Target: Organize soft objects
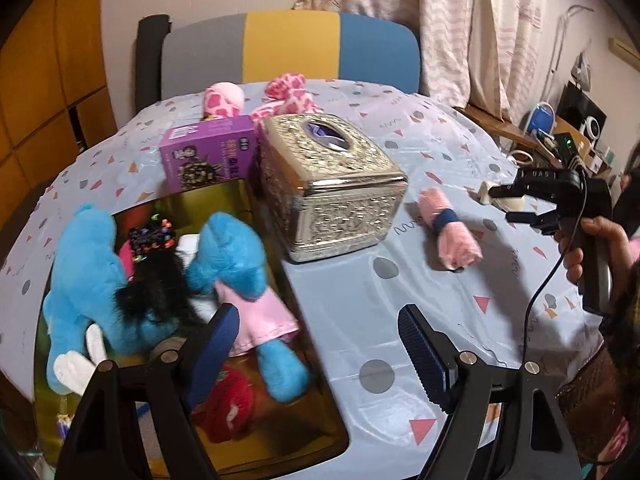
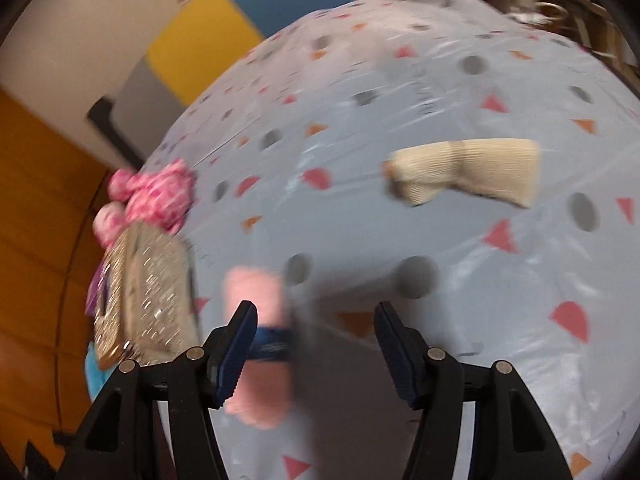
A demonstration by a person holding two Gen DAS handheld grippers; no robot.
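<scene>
A gold tray (image 1: 320, 432) at the table's left holds a blue plush toy (image 1: 224, 256) in a pink skirt, with black hair, and a red plush (image 1: 228, 408). My left gripper (image 1: 316, 348) is open and empty above the tray's right edge. A pink rolled cloth with a blue band (image 1: 448, 232) lies on the table right of the silver tissue box (image 1: 332, 180). My right gripper (image 1: 506, 204) hovers to its right; in the right wrist view it (image 2: 316, 344) is open, with the roll (image 2: 260, 344) by its left finger. A beige rolled cloth (image 2: 464, 172) lies farther off.
A purple carton (image 1: 208, 156) stands behind the tray. A pink spotted plush (image 1: 256, 100) lies at the table's far edge, also in the right wrist view (image 2: 156, 196). A grey, yellow and blue chair back (image 1: 292, 48) stands behind the table. The patterned tablecloth (image 1: 360, 304) covers the table.
</scene>
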